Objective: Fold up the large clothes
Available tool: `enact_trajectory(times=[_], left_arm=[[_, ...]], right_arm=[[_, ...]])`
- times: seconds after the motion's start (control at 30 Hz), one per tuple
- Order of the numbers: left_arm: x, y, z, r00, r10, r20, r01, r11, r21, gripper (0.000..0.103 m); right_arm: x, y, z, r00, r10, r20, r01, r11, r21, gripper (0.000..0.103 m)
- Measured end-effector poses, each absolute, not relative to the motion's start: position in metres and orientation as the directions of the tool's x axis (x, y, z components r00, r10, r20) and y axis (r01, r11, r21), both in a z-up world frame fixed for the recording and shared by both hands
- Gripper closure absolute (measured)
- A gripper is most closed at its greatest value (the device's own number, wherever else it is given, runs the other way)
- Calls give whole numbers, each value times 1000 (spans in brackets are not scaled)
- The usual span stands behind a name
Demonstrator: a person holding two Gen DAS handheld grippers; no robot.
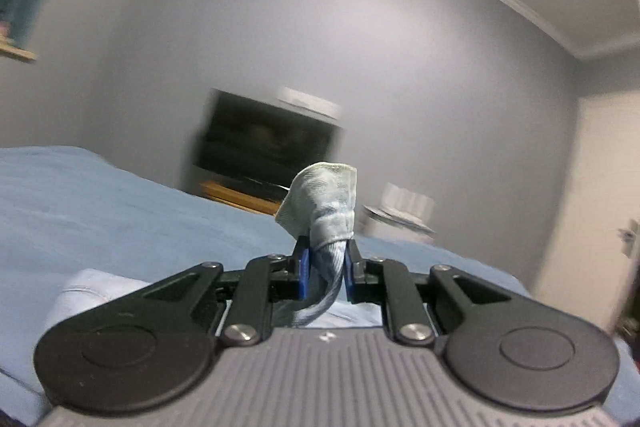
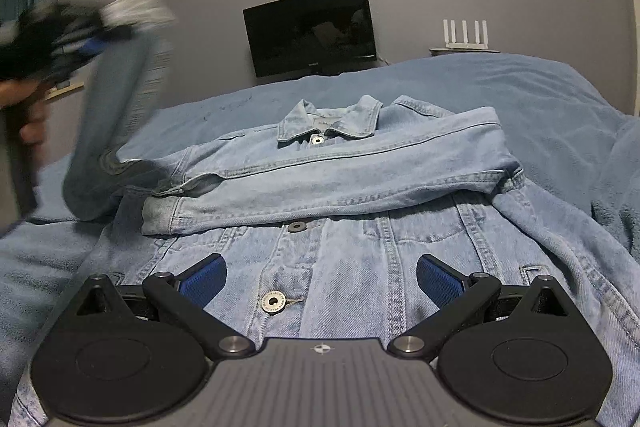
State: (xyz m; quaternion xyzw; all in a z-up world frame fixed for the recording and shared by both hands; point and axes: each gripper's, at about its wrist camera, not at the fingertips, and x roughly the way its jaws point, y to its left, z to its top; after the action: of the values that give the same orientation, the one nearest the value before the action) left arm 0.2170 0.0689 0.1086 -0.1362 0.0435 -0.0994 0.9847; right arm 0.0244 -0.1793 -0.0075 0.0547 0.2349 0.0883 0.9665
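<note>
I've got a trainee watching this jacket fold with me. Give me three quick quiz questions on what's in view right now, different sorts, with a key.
1. True or false: the left tongs are shut on the cuff of a sleeve.
2. Multiple choice: the other sleeve lies (A) hanging off the bed, (B) folded across the chest of the denim jacket, (C) tucked under the collar.
3. Fill in: the right tongs are ____ over the jacket's front, gripping nothing.

Key: 1 true; 2 B; 3 open
</note>
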Motion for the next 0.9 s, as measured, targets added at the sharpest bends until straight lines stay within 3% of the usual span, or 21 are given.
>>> enact_trajectory(times=[0.13,0.27,0.3,0.33,0.37,0.43,0.5,0.67,0.77,0.9], left_arm=[[238,8,92,929,-337,-155,296,925,-238,91],[256,-16,72,863,-422,-278,343,893,-291,88],[257,-15,69,848,-439,-295,347,883,-316,81],[255,-14,65,838,-454,-303,352,873,-336,57],[251,-8,64,831,-464,-307,353,866,-353,22],[233,0,63,849,-437,-296,332,878,-345,0],[212,17,62,861,-411,-298,330,899,-286,0],[170,80,52,877,-231,-421,186,972,-145,0],[148,121,30,856,-143,-497,74,985,-157,0],[145,167,-5,846,-71,-528,-59,973,-225,1]], right_arm=[[27,-185,-12,863,198,-465,-129,976,178,1],[32,-196,-17,845,193,-499,-82,968,236,1],[34,-199,-18,840,191,-508,-68,966,251,1],[35,-202,-19,835,190,-516,-55,962,266,1],[36,-205,-20,831,189,-523,-41,959,282,1],[36,-209,-21,828,188,-528,-26,954,300,1],[36,-210,-21,827,189,-529,-23,952,305,1],[33,-210,-22,829,190,-526,-25,952,305,1],[37,-214,-23,826,199,-527,-20,945,326,1],[39,-226,-23,838,238,-490,-20,912,409,2]])
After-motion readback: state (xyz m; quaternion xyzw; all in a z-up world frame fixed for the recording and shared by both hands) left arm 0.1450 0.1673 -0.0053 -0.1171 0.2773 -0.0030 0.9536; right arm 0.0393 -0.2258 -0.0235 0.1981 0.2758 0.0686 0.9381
